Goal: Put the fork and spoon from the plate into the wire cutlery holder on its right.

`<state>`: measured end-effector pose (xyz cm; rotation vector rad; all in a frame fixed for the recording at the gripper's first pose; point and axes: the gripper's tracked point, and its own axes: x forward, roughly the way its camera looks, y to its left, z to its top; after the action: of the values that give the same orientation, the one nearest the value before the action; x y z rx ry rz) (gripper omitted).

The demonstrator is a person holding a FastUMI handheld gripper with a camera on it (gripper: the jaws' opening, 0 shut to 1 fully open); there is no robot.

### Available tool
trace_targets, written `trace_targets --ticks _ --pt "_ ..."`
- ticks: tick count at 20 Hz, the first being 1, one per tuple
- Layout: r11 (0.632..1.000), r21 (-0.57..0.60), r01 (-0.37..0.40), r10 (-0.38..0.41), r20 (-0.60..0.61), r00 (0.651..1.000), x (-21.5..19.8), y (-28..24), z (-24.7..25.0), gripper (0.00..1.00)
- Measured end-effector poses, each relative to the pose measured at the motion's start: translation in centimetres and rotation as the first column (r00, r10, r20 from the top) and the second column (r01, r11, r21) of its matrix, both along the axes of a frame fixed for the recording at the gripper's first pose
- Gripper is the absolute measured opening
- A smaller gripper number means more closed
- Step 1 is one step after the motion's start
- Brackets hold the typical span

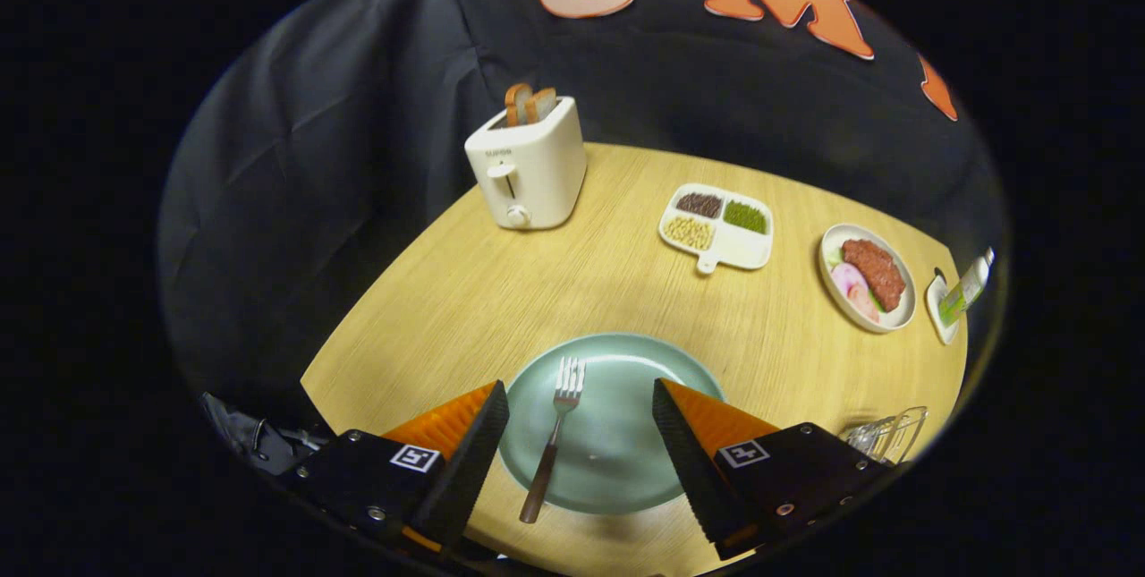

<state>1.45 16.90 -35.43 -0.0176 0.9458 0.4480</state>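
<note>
Gripper [580, 416] spread wide, empty — one fork [553, 436] on one plate [626, 452].

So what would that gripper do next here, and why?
Probably ease down and a little toward the fork, then close on its handle. The gripper is open above the green plate, its fingers wide apart with the fork lying between them, nearer one finger and untouched. The wire cutlery holder waits just beside the plate. I see no spoon on the plate.
</note>
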Motion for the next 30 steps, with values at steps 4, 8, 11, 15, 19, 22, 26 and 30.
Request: trace_targets --ticks 4,8,11,15,19,22,26,30 --pt "1.0 -0.029 -0.004 -0.001 -0.164 0.986 -1.4 1.0 -3.4 0.94" --pt "0.998 -0.057 -0.031 0.01 -0.341 0.94 -3.3 1.6 -6.4 0.84" --pt "0.995 -0.094 -0.027 -0.012 -0.395 0.919 -3.5 1.7 -8.0 0.73" --pt "0.99 -0.138 -0.033 -0.037 -0.476 0.878 -4.7 2.0 -9.4 0.49" --pt "0.979 -0.204 0.014 -0.116 -0.499 0.859 -4.6 1.4 -10.0 0.2" --pt "0.975 -0.214 0.062 -0.167 -0.514 0.841 -4.6 1.2 -10.1 0.09" --pt "0.973 -0.223 0.065 -0.17 -0.492 0.854 -4.8 1.0 -9.9 0.05" --pt "0.969 -0.203 0.143 -0.219 -0.424 0.879 -4.2 0.0 -7.9 0.04"
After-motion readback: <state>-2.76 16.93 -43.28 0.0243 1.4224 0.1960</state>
